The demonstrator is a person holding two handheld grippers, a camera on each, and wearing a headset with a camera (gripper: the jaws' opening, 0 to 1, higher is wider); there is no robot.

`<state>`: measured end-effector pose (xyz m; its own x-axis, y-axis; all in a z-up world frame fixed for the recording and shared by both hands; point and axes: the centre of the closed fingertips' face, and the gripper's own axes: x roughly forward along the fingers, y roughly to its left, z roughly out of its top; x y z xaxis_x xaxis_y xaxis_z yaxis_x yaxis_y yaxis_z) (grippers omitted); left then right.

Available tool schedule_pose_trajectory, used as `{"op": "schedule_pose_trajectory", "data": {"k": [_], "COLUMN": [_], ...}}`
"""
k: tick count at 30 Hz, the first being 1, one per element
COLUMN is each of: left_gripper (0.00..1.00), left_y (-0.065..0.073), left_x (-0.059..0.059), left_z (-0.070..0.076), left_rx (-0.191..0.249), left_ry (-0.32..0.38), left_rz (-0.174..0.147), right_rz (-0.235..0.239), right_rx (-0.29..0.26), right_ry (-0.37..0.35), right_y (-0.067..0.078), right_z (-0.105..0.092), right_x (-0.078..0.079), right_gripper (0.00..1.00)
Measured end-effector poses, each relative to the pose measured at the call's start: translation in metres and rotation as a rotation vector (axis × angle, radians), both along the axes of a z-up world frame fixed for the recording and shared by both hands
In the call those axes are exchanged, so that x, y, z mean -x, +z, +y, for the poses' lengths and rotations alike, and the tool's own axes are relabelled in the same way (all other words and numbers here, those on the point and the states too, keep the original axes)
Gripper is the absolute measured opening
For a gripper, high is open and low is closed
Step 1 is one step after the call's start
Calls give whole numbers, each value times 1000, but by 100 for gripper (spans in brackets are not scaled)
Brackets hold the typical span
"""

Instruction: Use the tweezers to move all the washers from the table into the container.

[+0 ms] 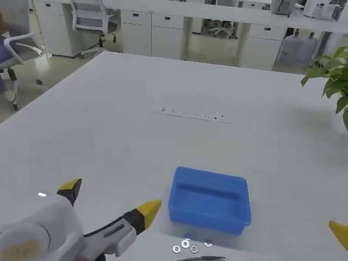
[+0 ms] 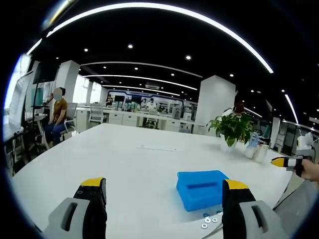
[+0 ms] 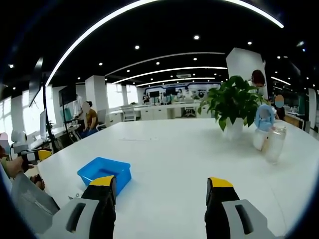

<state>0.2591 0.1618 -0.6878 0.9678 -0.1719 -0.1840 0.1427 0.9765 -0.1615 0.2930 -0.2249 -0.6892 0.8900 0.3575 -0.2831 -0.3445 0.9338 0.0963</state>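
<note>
On the broad matte white tabletop [image 1: 125, 141] of an open office, small flat shiny washers [image 1: 187, 246] lie just before the smooth blue rectangular container [image 1: 206, 216], thin dark tweezers [image 1: 202, 259] beside them, so the left gripper [image 1: 110, 198] or right gripper [image 3: 160, 182], both with fingers [image 2: 92, 185] spread and empty, should probably first pinch the slim tweezers squarely.

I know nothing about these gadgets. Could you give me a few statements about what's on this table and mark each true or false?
1. The washers are inside the blue container. False: they lie on the table just outside it.
2. The left gripper and right gripper are both open and hold nothing. True.
3. The left gripper holds the tweezers. False: the tweezers lie on the table by the washers.
4. A potted plant stands on the table. True.
</note>
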Motion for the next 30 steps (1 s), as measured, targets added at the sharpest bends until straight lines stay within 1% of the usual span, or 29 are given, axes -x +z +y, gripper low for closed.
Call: {"op": "schedule_pose_trajectory", "data": {"k": [3,6,8,10,14,19,20,23,24,26,27,28,30], "left_gripper": [99,99,99,99,99,99,99,99,99,99,99,99,99], "left_y": [0,-1,-1,1,2,4,5,6,7,15,14,13,4], "left_x": [0,0,0,0,0,0,0,-1,0,0,0,0,2], "left_z": [0,-2,-3,-2,-1,-1,-1,0,0,-1,-2,-2,-4], "left_rx": [6,5,-5,-3,14,15,25,62,64,50,50,49,29], "left_ry": [0,-9,-13,-11,-5,-3,-4,-8,-18,-25,-26,-30,-46], "left_rz": [1,5,5,-2,-7,-13,-17,-16,-23,-63,-58,-52,10], "right_rz": [-7,-24,-24,-20,-20,-13,-10,-1,2,30,56,63,61], "right_rx": [-5,-16,-25,-21,-9,-12,-8,29,65,127,176,153,118], "right_ry": [3,2,3,7,16,20,24,44,77,95,103,92,121], "right_y": [2,6,6,5,5,5,5,5,5,1,-4,-3,0], "right_z": [1,1,1,2,5,6,8,15,20,22,22,25,35], "right_x": [0,0,0,0,1,1,1,1,2,2,2,0,-3], "right_gripper": [73,73,73,73,74,75,75,76,76,78,79,80,79]}}
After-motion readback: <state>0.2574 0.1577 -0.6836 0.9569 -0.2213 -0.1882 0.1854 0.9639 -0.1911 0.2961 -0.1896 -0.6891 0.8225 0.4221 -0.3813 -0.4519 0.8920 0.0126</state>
